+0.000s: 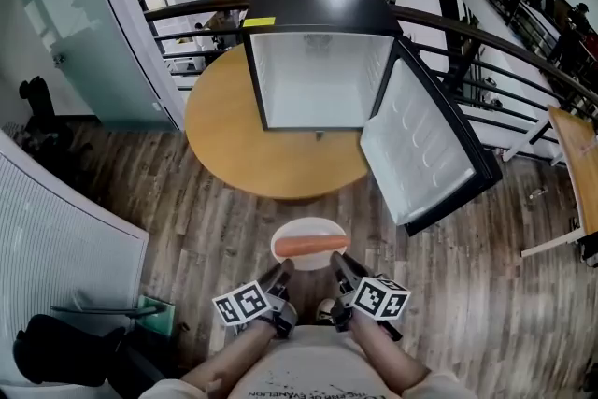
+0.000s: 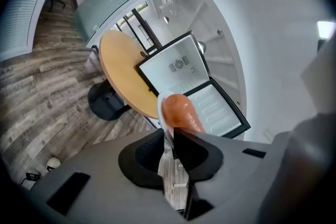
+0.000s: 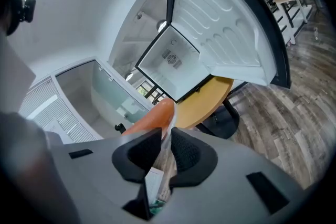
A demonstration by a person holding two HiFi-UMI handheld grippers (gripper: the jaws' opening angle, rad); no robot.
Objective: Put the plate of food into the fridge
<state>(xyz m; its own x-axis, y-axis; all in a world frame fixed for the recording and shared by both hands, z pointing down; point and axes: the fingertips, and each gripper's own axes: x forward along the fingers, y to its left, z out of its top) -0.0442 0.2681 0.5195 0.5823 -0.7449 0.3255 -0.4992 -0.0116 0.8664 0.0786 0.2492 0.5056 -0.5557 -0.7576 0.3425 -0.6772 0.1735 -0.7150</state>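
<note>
A white plate (image 1: pixel 306 235) with an orange sausage (image 1: pixel 311 245) on it hangs in the air in front of me. My left gripper (image 1: pixel 284 269) is shut on the plate's near left rim, and my right gripper (image 1: pixel 336 262) is shut on its near right rim. In the left gripper view the plate rim (image 2: pixel 163 113) runs edge-on between the black pads, with the sausage (image 2: pixel 180 112) just beyond. The right gripper view shows the rim (image 3: pixel 171 126) pinched the same way beside the sausage (image 3: pixel 151 118). Ahead, the black mini fridge (image 1: pixel 318 14) stands on a round wooden table (image 1: pixel 224 135), its door (image 1: pixel 422 149) swung wide and its white inside bare.
Wood-plank floor surrounds the table. A glass partition (image 1: pixel 56 23) stands at the left and a black railing (image 1: pixel 505 47) curves behind the fridge to the right. Another table edge (image 1: pixel 575 145) shows at far right. A black bag (image 1: pixel 56 346) lies at lower left.
</note>
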